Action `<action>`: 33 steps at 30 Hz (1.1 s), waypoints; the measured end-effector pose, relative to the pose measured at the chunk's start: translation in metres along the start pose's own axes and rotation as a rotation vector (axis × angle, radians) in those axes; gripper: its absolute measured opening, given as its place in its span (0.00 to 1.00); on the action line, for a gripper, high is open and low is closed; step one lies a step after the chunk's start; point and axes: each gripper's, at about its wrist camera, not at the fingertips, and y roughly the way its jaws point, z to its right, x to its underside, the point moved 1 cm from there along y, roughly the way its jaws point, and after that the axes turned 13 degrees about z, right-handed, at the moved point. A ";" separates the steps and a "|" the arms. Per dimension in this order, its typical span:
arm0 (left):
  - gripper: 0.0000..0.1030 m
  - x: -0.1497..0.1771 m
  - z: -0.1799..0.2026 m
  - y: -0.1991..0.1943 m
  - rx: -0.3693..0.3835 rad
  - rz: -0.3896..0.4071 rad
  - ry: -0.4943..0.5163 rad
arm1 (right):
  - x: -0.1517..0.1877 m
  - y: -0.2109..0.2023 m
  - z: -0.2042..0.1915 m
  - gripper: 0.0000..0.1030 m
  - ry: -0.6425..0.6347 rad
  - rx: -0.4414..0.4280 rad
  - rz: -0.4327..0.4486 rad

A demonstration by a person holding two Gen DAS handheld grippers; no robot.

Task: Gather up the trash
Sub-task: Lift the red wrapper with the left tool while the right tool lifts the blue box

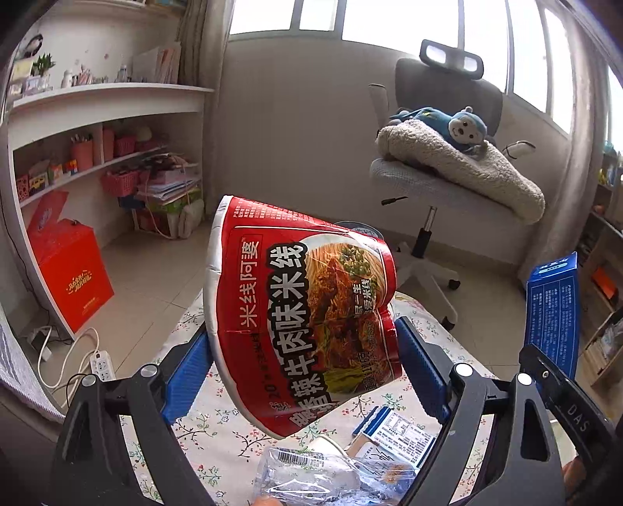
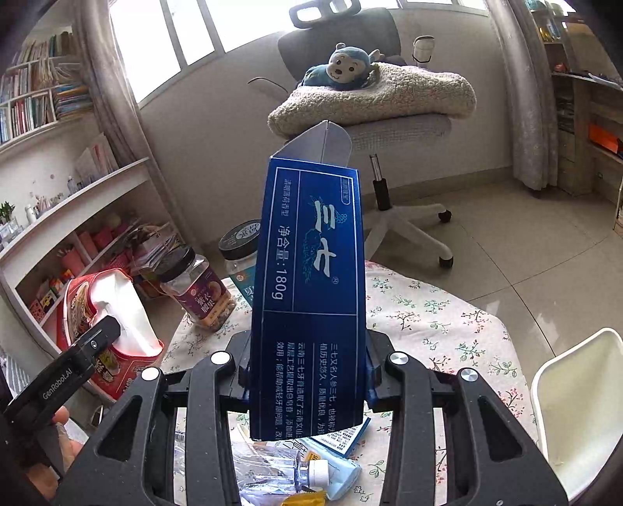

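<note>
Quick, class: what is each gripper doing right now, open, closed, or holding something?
Left gripper: closed on the crushed red instant rice-noodle bowl.
Right gripper: closed on the blue toothpaste box.

This is a lived-in room of a home, used as a study or bedroom. Curved white wall shelves (image 1: 105,101) crowded with books, pink baskets and small ornaments run beside a grey mesh swivel chair (image 1: 447,116) carrying a cream fleece blanket (image 2: 373,99) and a blue plush monkey (image 2: 346,66). Pale floor tiles (image 2: 525,249), grey curtains (image 2: 521,97) at a wide bay window (image 1: 389,19) and a bench under a floral cloth (image 2: 428,315) add to the domestic look.
</note>
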 end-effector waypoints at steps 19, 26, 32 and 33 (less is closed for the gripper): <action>0.84 0.001 0.045 -0.018 0.057 0.067 0.062 | -0.008 -0.030 0.021 0.36 -0.067 0.061 0.064; 0.84 0.005 0.066 -0.025 0.094 0.065 0.079 | -0.015 -0.044 0.040 0.36 -0.085 0.100 0.085; 0.84 0.010 0.088 -0.030 0.132 0.062 0.101 | -0.024 -0.059 0.064 0.36 -0.072 0.142 0.105; 0.84 0.011 0.092 -0.031 0.138 0.063 0.107 | -0.025 -0.061 0.068 0.36 -0.071 0.149 0.109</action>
